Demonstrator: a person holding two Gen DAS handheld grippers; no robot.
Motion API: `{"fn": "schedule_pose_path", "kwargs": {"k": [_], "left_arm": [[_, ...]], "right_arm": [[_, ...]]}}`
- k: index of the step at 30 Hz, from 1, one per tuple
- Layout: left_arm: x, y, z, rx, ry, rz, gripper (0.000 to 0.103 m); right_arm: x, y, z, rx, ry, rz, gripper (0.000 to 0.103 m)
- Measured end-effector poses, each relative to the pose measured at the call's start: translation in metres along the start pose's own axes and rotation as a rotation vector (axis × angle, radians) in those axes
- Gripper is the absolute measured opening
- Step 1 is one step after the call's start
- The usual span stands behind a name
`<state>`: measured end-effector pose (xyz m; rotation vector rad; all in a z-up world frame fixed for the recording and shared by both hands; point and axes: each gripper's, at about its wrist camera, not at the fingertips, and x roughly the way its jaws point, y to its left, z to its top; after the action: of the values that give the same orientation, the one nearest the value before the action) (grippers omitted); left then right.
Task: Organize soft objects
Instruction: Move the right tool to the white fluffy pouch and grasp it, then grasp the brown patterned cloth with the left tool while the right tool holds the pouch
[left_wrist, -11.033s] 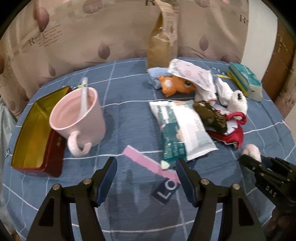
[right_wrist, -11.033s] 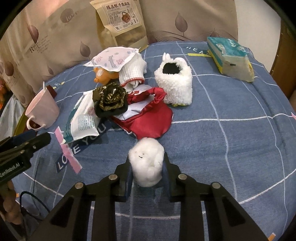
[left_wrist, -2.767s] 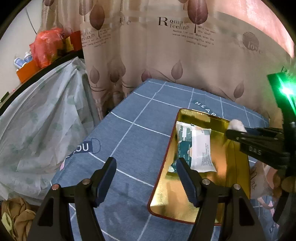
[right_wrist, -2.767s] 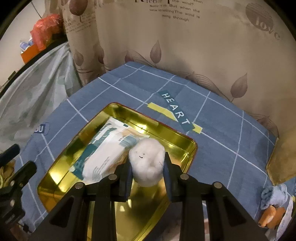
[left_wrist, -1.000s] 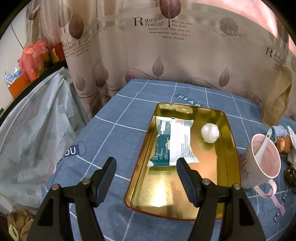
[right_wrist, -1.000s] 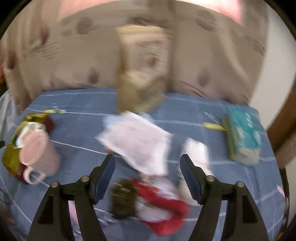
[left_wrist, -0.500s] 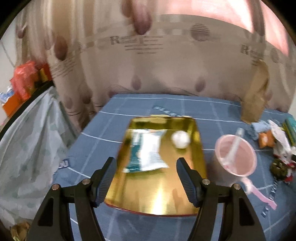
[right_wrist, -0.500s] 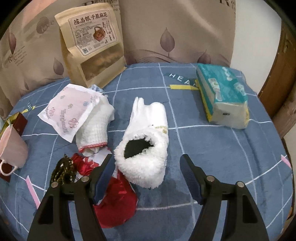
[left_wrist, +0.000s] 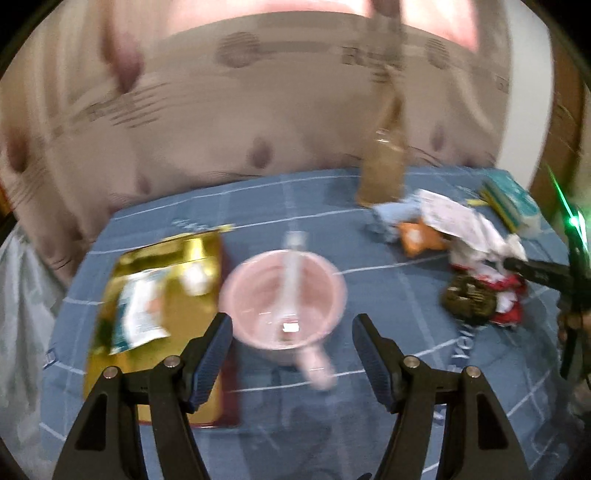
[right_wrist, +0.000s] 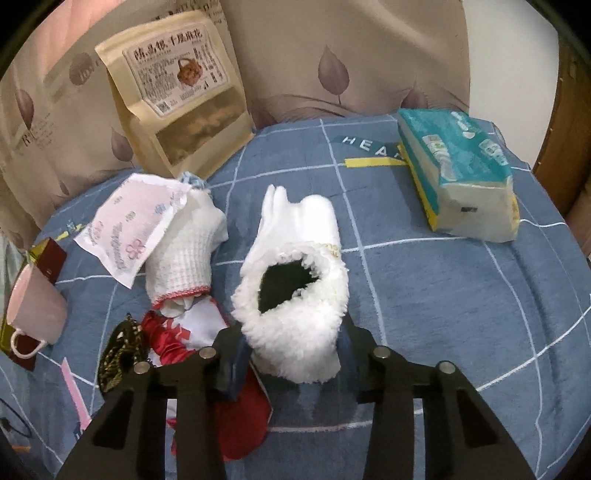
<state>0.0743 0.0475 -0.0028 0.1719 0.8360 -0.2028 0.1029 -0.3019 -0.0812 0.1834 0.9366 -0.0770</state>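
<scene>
A fluffy white glove (right_wrist: 295, 295) lies on the blue cloth with its dark cuff opening toward me. My right gripper (right_wrist: 291, 354) is open, its jaws on either side of the glove's cuff. Left of it lie a knitted white glove (right_wrist: 184, 254), a red pouch (right_wrist: 207, 343) and a dark scrunchie (right_wrist: 118, 350). In the blurred left wrist view the gold tray (left_wrist: 147, 295) holds a wipes packet (left_wrist: 136, 310) and a white ball (left_wrist: 195, 280). My left gripper (left_wrist: 291, 343) is open and empty above a pink mug (left_wrist: 284, 302).
A brown snack bag (right_wrist: 177, 92) stands at the back. A teal tissue pack (right_wrist: 458, 170) lies at the right. A floral paper sheet (right_wrist: 125, 229) covers part of the knitted glove. An orange plush (left_wrist: 417, 232) and blue cloth (left_wrist: 391, 214) lie near the bag.
My right gripper has moved forward and down, so its jaws now flank the fluffy glove's cuff. My left gripper has swung right, from over the tray to over the pink mug.
</scene>
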Motion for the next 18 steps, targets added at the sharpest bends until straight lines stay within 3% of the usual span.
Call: {"fn": "schedule_pose_path", "kwargs": {"k": [5, 10, 18], "left_arm": [[0.015, -0.046, 0.003, 0.055, 0.027, -0.084, 0.069], [0.028, -0.080, 0.005, 0.073, 0.052, -0.165, 0.069], [0.037, -0.115, 0.008, 0.086, 0.067, -0.215, 0.069]], "right_arm": [[-0.020, -0.005, 0.000, -0.018, -0.046, -0.022, 0.037], [-0.028, -0.015, -0.007, -0.025, -0.076, -0.122, 0.036], [-0.010, -0.029, -0.023, 0.020, -0.056, -0.156, 0.034]]}}
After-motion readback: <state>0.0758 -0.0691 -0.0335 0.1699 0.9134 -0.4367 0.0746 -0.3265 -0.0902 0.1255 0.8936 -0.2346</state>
